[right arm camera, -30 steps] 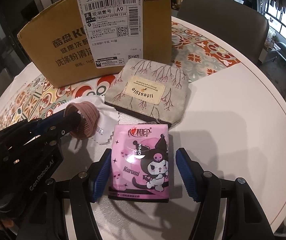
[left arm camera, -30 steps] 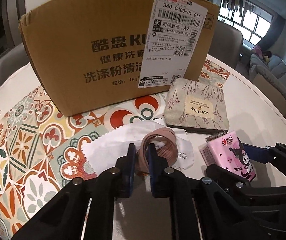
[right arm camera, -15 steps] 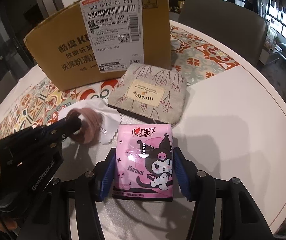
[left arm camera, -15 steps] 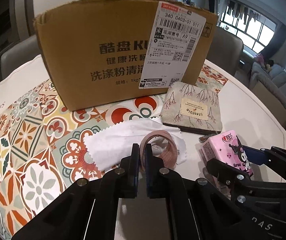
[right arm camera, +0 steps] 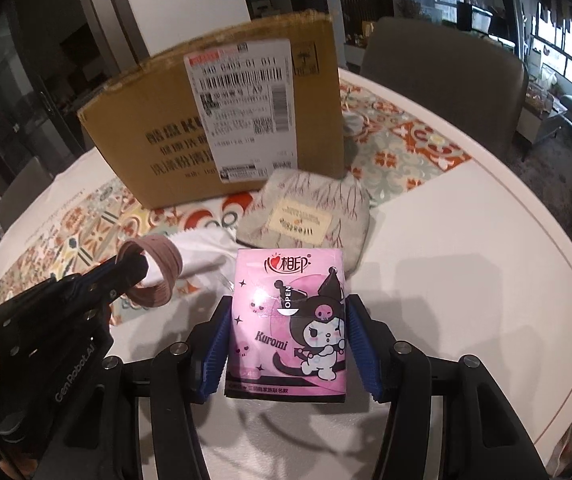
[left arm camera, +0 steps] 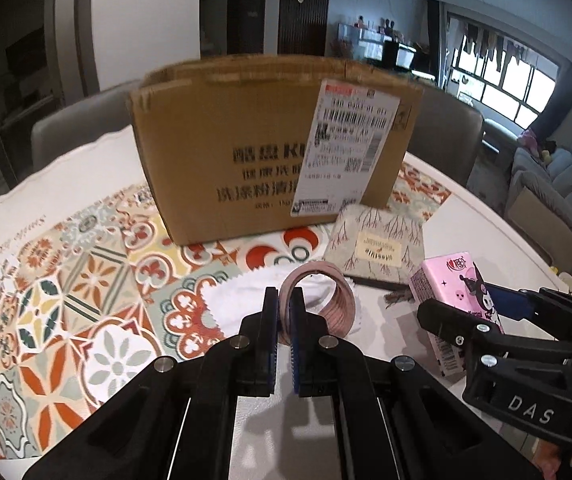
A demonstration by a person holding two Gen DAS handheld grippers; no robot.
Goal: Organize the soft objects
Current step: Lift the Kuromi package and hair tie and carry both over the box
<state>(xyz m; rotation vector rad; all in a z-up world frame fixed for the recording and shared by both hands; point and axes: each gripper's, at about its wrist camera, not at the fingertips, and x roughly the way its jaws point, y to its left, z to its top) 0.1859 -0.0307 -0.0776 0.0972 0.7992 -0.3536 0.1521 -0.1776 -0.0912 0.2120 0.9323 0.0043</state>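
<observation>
Nearest in the left wrist view, the left gripper has its two fingers pressed together on the rim of one pink band roll, held at lower centre of the frame above one white cloth with a zigzag edge. At lower centre of the right wrist view, the right gripper has its two blue-padded fingers clamped on the sides of one pink tissue pack, which shows its printed cartoon face to the camera.

Just beyond the pack lies one flat fabric pouch with a branch print and a cream label, its near edge hidden behind the pack. Behind it stands one cardboard box, open-topped, bearing one white shipping label; the pouch's far corner lies just beside the box's base.

All of this sits on one round white desk, partly covered by one patterned tile-print mat under the box and cloth. The right half of the desk is bare up to its curved rim. Three grey chairs stand around the far edge.
</observation>
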